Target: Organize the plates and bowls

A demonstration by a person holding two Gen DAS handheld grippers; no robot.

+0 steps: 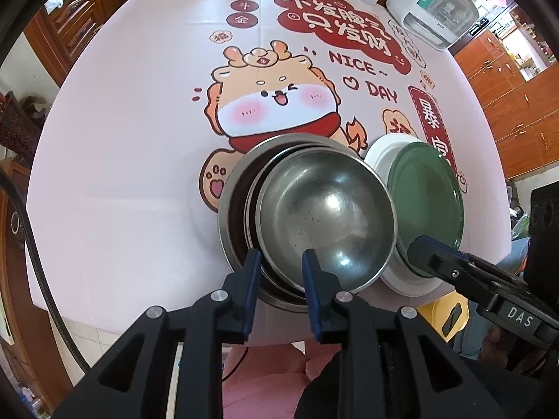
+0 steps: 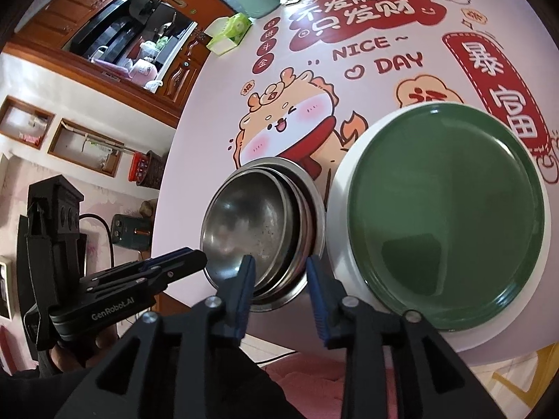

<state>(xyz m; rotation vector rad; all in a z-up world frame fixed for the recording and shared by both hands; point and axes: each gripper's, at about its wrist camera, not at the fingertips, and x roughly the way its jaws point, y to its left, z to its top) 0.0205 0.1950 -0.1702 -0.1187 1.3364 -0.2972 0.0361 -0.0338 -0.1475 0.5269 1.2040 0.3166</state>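
On the table [image 1: 115, 160], near its front edge, the dishes are gathered into two neighbouring piles: a nest of steel bowls [image 1: 325, 216] on the left and, just beside it on the right, a green plate [image 2: 443, 216] lying flat on a white plate [image 2: 340, 188] whose rim shows all round it. The smallest bowl sits tilted and off-centre inside the larger ones, pushed toward the plates, so the nest does not look fully settled. The left hand-held gripper [image 1: 281, 258] is at the near rim of this nest with its jaws parted by a modest gap; one blue finger lies outside the inner bowl's rim and the other over its inside wall, straddling the rim but not visibly pinching it. That placement probably suits nudging or lifting the bowl so it drops level into the stack. The right hand-held gripper [image 2: 279, 265] hovers with its jaws apart and nothing between them, above the seam where the outer bowl meets the white plate; in the left wrist view its tip overlaps the near edge of the green plate, though contact cannot be judged. Sorting by kind looks nearly complete, with the bowl stack likely needing straightening. The thin polished rim may slip between the pads if gripped lightly.
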